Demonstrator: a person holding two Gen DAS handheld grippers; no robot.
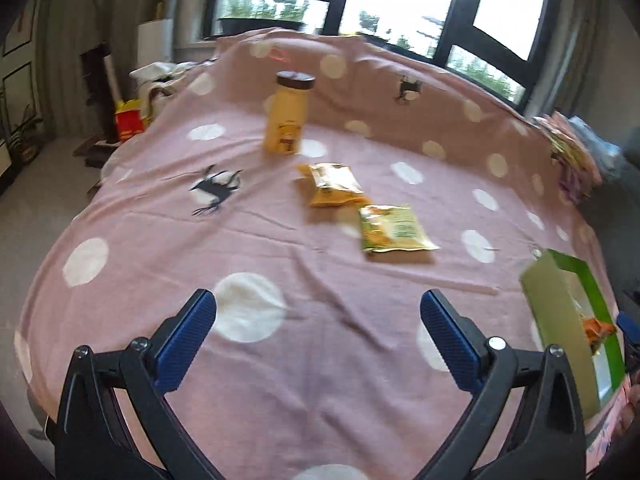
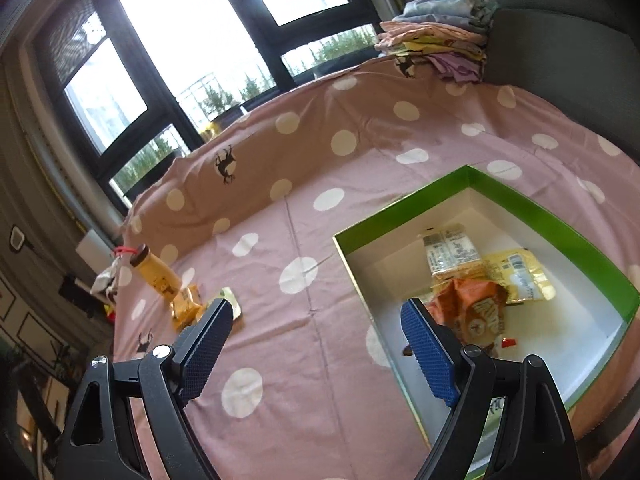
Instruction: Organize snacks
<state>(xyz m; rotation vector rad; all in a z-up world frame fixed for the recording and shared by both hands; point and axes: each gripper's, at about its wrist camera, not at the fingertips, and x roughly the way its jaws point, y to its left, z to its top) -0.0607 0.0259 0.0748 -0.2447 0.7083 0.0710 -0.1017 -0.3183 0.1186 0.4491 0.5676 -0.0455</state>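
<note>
A green box [image 2: 532,208] with a white inside lies open on the pink dotted cloth [image 2: 320,264]. It holds an orange snack bag [image 2: 476,312], a yellow packet [image 2: 516,276] and a pale packet [image 2: 450,254]. My right gripper [image 2: 316,340] is open and empty, over the box's left wall. In the left wrist view a yellow bag [image 1: 334,184], a green-yellow bag [image 1: 394,230] and a yellow jar with a dark lid [image 1: 288,114] sit on the cloth [image 1: 240,248]. My left gripper [image 1: 318,332] is open and empty, short of the bags. The box [image 1: 576,328] shows at the right.
A stack of folded cloths [image 2: 436,48] lies at the cloth's far right beside a grey cushion [image 2: 560,40]. Windows [image 1: 400,0] stand behind. A red and yellow carton [image 1: 130,120] sits off the left edge, above the floor [image 1: 36,208].
</note>
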